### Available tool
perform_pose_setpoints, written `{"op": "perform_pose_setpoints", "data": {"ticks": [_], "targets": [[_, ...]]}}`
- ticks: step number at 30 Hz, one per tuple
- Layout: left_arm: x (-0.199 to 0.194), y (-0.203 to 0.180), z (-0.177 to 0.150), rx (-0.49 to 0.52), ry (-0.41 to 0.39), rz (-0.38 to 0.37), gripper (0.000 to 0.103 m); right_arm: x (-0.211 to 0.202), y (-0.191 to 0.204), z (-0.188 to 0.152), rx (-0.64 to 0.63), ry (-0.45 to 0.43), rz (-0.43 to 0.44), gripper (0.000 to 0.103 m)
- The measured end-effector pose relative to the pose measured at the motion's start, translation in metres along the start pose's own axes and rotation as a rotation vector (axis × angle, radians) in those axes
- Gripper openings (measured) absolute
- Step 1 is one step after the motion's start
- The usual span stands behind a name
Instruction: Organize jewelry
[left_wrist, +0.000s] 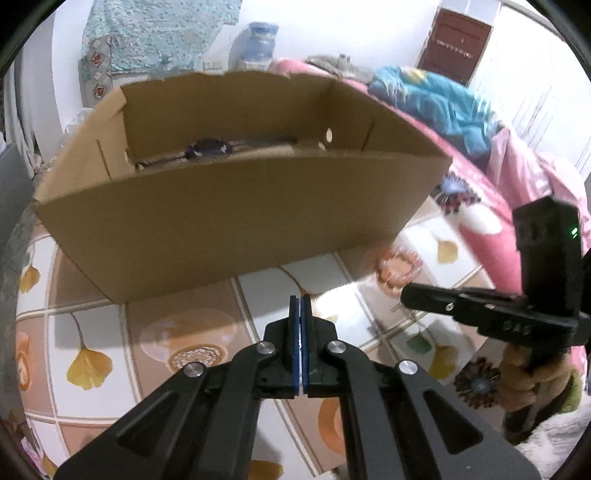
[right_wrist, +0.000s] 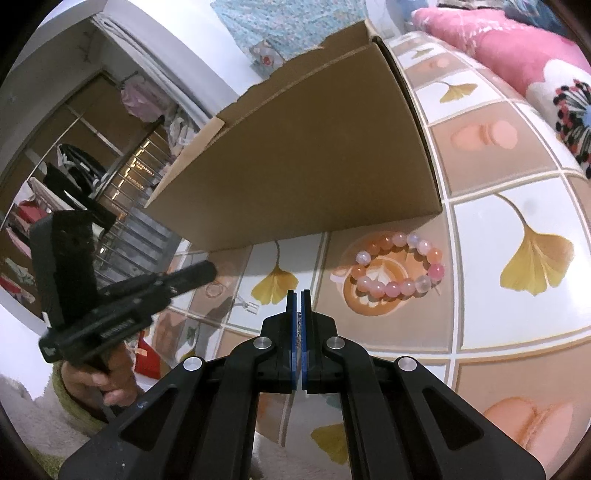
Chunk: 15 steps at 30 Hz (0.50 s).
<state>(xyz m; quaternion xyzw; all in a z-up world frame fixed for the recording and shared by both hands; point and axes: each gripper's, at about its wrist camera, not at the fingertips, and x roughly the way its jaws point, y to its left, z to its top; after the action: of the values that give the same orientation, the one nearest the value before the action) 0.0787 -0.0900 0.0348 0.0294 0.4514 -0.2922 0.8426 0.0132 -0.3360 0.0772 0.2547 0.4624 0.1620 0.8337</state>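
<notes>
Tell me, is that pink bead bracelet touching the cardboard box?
Apart. In the right wrist view, a strip of patterned tablecloth shows between the bracelet and the bottom edge of the box.

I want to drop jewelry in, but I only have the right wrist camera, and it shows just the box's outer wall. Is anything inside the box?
Observer: Yes. The left wrist view looks into the open top of the cardboard box. A dark blue item lies on its floor, left of the middle. It is too blurred to identify.
Operator: Any openings in the walls?
Observer: One small round hole, in the inner wall at the right end.
Operator: Is the light on my right gripper lit?
Observer: Yes, a green light glows on the body of the right gripper.
</notes>
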Motion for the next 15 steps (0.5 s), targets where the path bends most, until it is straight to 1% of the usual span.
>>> {"op": "perform_pose_setpoints", "data": {"ticks": [3, 6, 11, 15], "targets": [[-0.009, 0.000, 0.000, -0.010, -0.015, -0.004, 0.000, -0.001, 0.004, 0.000, -0.012, -0.006, -0.002, 0.000], [-0.018, 0.002, 0.002, -0.028, -0.031, -0.026, 0.000, -0.003, 0.008, 0.001, -0.018, -0.010, -0.004, 0.000], [-0.035, 0.000, 0.006, -0.015, -0.063, -0.041, 0.000, -0.005, 0.015, 0.004, -0.033, -0.024, -0.008, 0.000], [-0.051, -0.004, 0.013, -0.019, -0.093, -0.076, 0.000, -0.009, 0.022, 0.009, -0.050, -0.041, -0.005, 0.000]]}}
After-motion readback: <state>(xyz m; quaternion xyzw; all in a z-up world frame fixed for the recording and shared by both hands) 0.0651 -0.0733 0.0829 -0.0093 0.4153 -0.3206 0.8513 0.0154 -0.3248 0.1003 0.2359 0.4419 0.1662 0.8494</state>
